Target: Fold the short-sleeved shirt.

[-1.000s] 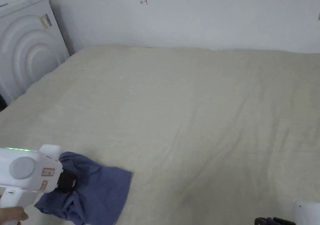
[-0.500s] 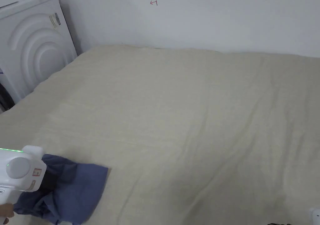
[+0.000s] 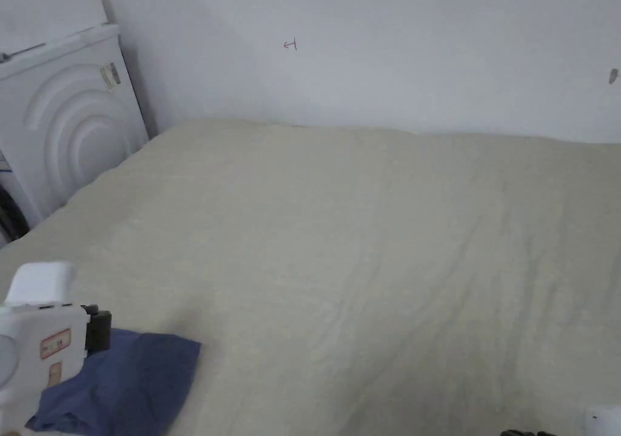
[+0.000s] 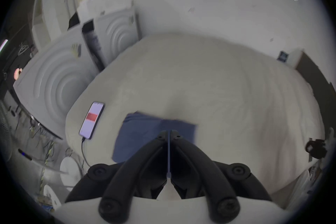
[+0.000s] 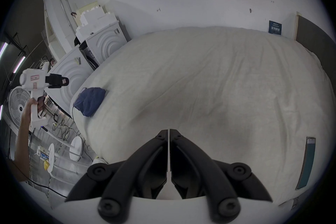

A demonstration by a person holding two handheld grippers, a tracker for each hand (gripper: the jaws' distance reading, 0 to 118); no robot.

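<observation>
Wide beige wrinkled bedsheet surface (image 3: 376, 255) under a plain white wall (image 3: 376, 37) with a small red mark (image 3: 291, 45). White appliance with concentric ring relief (image 3: 67, 134) stands at the bed's left edge. Folded blue short-sleeved shirt (image 3: 127, 385) lies at the near left corner. White left gripper (image 3: 97, 329) with black tip sits over the shirt's left part; contact unclear. White edge of the right gripper (image 3: 603, 422) at bottom right.

shirt (image 3: 121, 389) on bed (image 3: 376, 243) near-left corner, phone (image 4: 91, 119) left
</observation>
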